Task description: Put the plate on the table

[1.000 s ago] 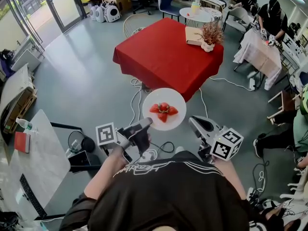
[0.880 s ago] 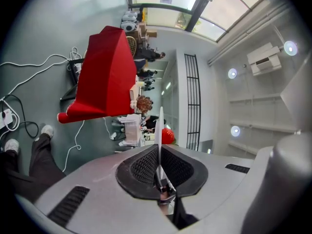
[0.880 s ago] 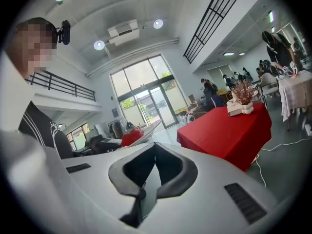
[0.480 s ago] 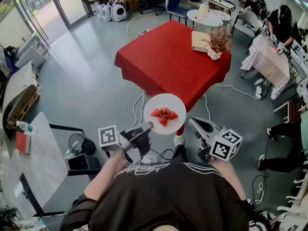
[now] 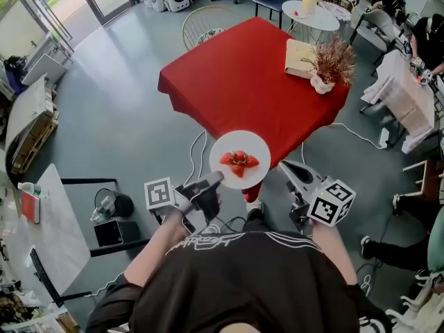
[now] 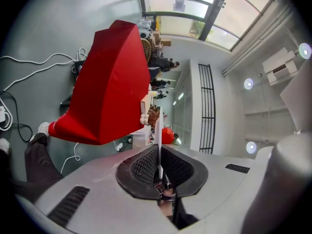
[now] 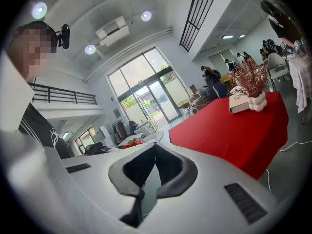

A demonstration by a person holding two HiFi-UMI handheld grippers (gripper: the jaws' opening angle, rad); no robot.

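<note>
A white plate (image 5: 239,159) with strawberries (image 5: 238,160) hangs level in the air just short of the red-clothed table (image 5: 250,82). My left gripper (image 5: 216,179) is shut on the plate's near-left rim. In the left gripper view the plate (image 6: 158,130) shows edge-on between the pads, with a strawberry (image 6: 168,135) beside it and the red table (image 6: 112,82) ahead. My right gripper (image 5: 286,166) floats to the right of the plate, shut and holding nothing. In the right gripper view its pads (image 7: 165,162) meet at the tip, with the plate (image 7: 144,140) to their left.
A book (image 5: 298,57) and a white vase of dried plants (image 5: 325,66) sit at the table's far right corner. A wire chair (image 5: 208,21) and a round white table (image 5: 312,9) stand beyond it. Cables (image 5: 196,148) trail on the floor near the front edge. A marble counter (image 5: 48,220) is at left.
The view has closed in on the red table, which now lies nearer. The plate stays gripped in the left gripper, and both grippers keep their places relative to it.
</note>
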